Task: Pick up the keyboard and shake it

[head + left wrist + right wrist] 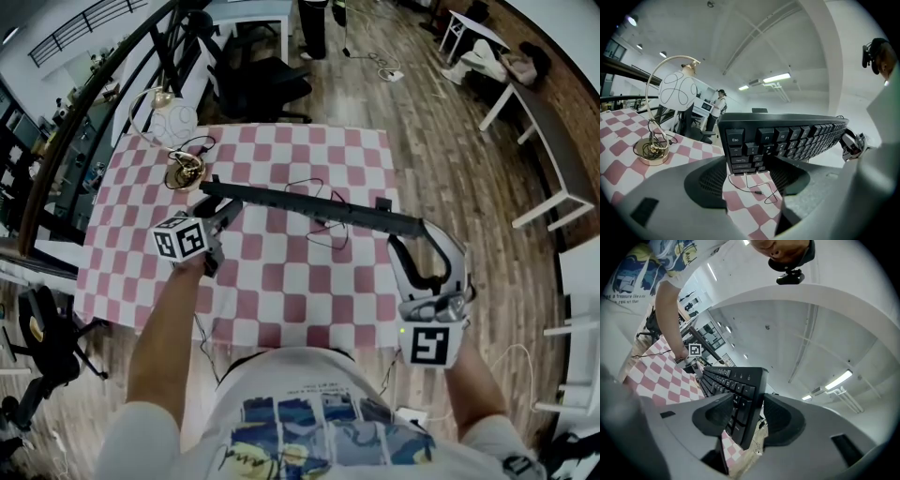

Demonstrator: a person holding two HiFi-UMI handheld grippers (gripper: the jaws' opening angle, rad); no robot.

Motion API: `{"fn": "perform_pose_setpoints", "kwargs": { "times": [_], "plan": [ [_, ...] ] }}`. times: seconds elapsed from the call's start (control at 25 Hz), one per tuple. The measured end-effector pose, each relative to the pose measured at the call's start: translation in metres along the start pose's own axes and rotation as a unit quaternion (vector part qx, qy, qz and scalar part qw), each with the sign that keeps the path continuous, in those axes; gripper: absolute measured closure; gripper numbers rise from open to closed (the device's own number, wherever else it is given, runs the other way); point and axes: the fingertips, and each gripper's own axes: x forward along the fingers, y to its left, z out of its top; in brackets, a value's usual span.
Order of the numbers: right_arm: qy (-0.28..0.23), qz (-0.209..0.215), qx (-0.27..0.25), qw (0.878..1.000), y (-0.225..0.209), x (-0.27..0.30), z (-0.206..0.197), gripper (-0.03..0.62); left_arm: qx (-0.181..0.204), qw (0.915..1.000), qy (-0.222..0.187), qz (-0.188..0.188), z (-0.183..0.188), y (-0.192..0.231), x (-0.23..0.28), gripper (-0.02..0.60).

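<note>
The keyboard [309, 208] is held clear of the table [281, 300], spanning its middle from left to right, and is seen edge-on from above. Its left end is clamped in the left tool [220, 216], its right end in the right tool [414, 239]: one keyboard, two tools. One thin cable [323, 234] lies on the checked cloth beneath. One gold-based lamp [183, 169] stands at the far left, near the left tool. One black chair [258, 84] is set beyond the far edge.

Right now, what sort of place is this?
Probably an open office or lab: a black office chair, a long desk by the wall, and a keyboard above a checkered table.
</note>
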Motion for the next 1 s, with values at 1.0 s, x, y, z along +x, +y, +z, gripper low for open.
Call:
{"fn": "perform_pose_setpoints", "kwargs": {
  "times": [1.0],
  "plan": [
    [-0.028,-0.011,-0.024,0.999,-0.018,-0.011,0.031,0.395,0.009,0.9994,-0.031,-0.014,0.028,-0.020,-0.008,0.304]
  ]
}}
